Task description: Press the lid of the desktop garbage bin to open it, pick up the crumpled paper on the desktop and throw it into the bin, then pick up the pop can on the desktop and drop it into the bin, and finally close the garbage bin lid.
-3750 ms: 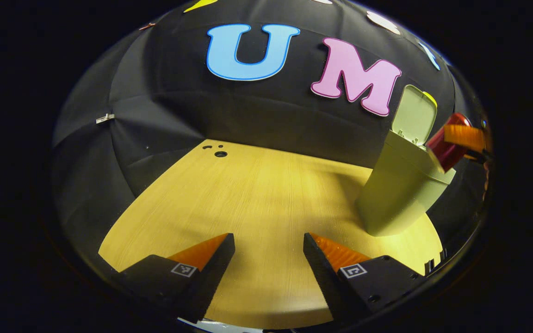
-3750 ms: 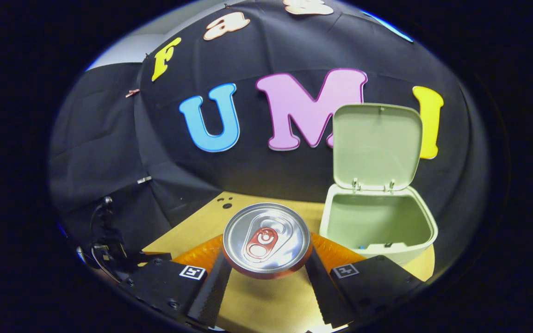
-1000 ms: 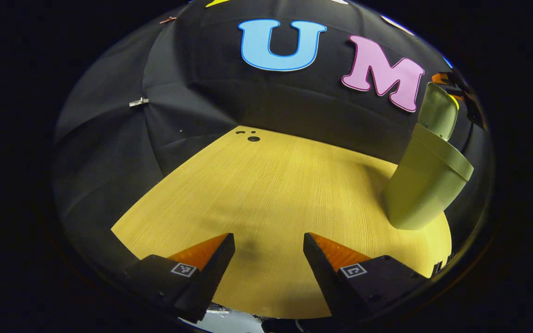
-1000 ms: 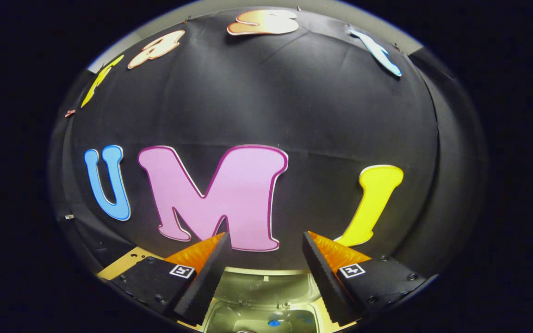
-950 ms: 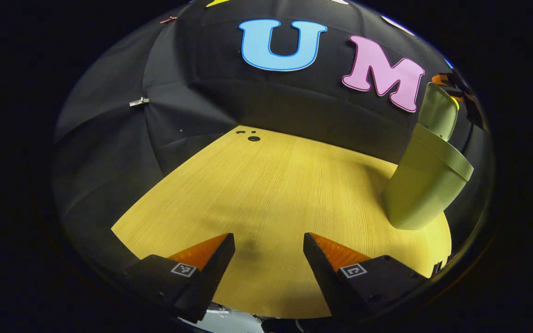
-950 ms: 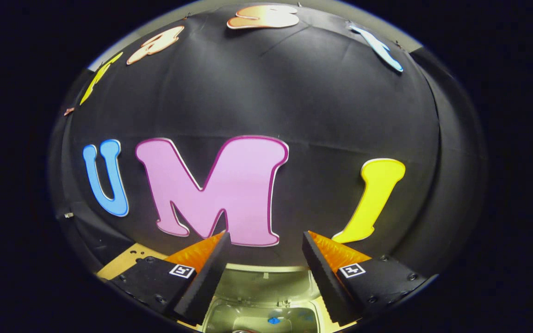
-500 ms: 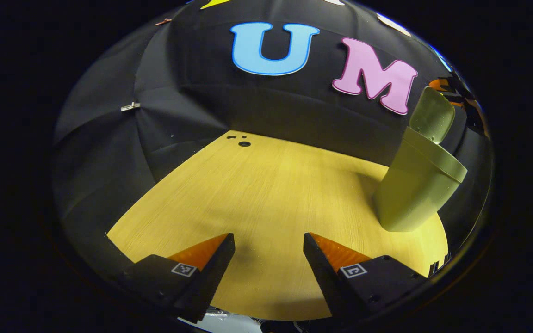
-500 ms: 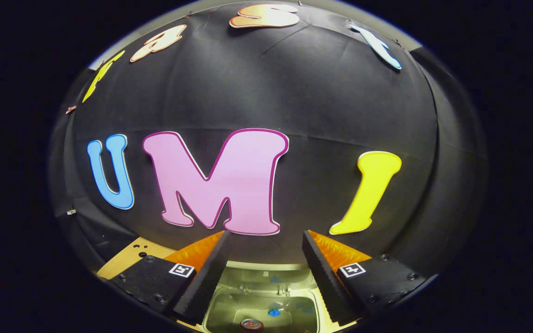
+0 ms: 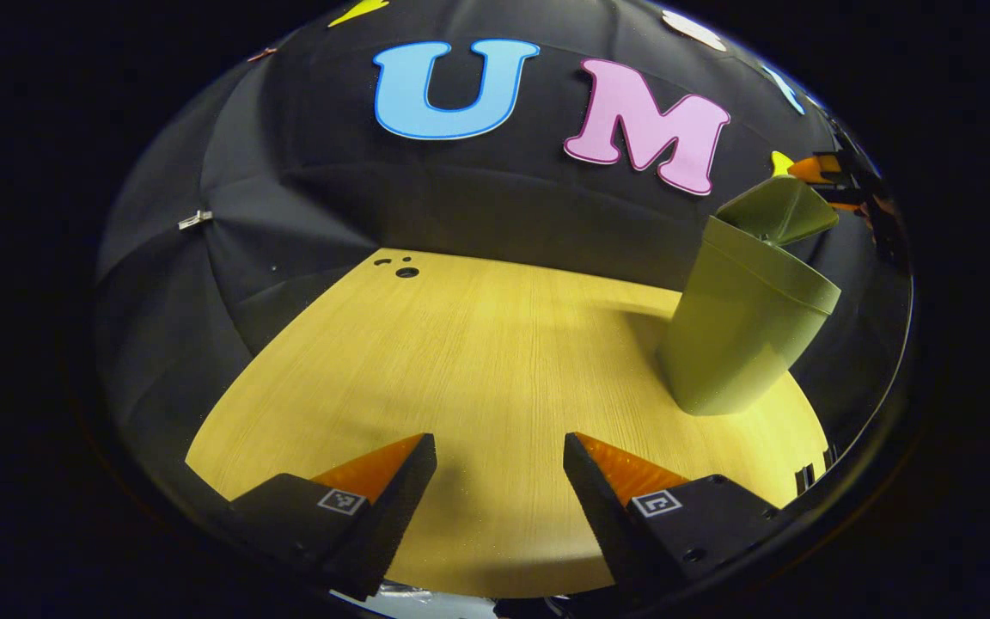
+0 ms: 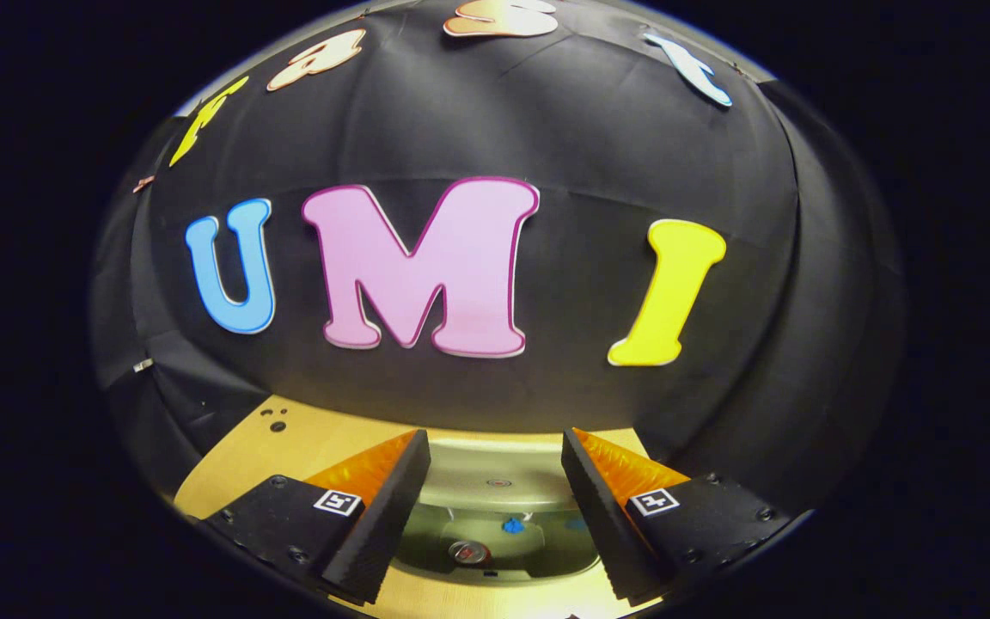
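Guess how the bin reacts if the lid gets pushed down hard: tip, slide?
The bin tapers to a narrow base, so it could tip. It looks like thin plastic holding a can, so probably light and apt to slide on the smooth table. The half-lowered lid should swing shut easily.

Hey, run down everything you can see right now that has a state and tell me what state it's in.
Garbage bin: upright on the desk, mouth partly uncovered.
Lid: tilted partway down over the bin, not shut.
Pop can: inside the bin, top end showing.
Left claw: open, empty, over the desk.
Right claw: open, empty, above the bin.
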### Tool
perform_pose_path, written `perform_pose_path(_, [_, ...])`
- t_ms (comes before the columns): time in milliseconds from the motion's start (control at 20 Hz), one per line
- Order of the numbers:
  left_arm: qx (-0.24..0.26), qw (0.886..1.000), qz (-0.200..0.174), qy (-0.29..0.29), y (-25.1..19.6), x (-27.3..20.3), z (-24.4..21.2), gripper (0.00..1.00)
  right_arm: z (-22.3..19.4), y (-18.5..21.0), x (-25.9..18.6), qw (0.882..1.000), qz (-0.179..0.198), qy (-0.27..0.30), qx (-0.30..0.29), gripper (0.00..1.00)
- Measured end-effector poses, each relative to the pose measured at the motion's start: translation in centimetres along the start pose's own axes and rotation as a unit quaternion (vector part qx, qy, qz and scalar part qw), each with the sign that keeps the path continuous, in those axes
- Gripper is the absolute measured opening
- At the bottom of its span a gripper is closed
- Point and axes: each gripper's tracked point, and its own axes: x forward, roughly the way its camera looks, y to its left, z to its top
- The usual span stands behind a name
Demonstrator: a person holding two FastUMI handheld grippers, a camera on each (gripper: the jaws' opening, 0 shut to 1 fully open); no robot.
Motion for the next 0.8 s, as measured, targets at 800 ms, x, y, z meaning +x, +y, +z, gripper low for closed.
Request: perform_pose_path(800, [0.053, 0.998, -0.021, 0.006, 2.2, 0.0, 0.2, 0.96, -8.9, 1.6, 0.1, 0.997, -0.025, 0.06, 0.04, 0.99])
